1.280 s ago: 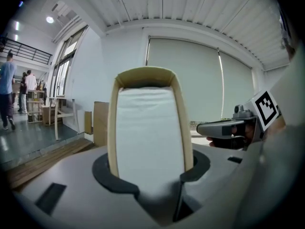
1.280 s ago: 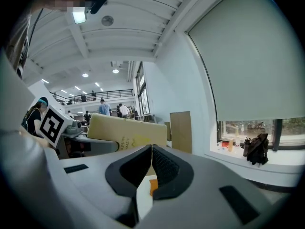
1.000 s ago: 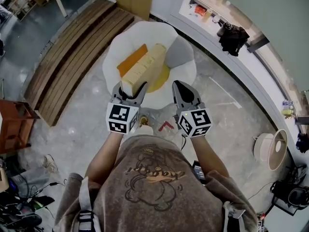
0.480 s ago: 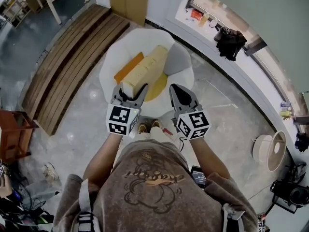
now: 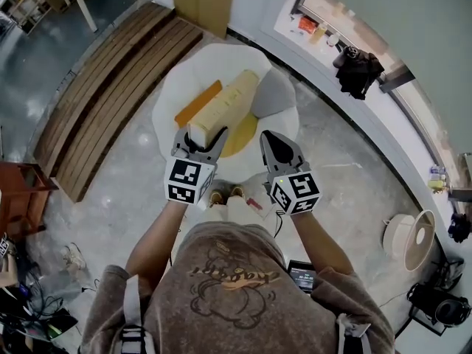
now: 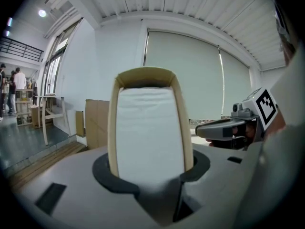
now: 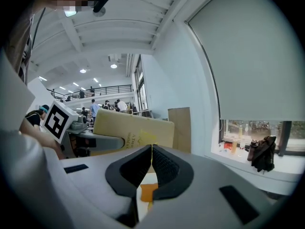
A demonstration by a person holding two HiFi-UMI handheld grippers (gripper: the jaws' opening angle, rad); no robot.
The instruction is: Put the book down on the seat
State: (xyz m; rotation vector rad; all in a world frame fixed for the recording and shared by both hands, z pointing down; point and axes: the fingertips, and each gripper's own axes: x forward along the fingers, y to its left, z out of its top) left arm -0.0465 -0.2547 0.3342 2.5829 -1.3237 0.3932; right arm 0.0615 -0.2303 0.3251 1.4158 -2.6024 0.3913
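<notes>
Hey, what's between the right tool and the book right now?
Nothing: in the head view a bare gap separates the right tool from the book, with only the seat and its yellow patch below.

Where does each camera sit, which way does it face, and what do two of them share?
Head view: on the person's head, looking steeply down at the book and white seat; shows shirt, left gripper, right gripper.
Left gripper view: on the left gripper, looking along its jaws, clamped on the book, toward a blind; right gripper at right.
Right gripper view: on the right gripper, past its shut, empty jaws toward the window; left gripper at left.
Shared: both gripper views show the book.
</notes>
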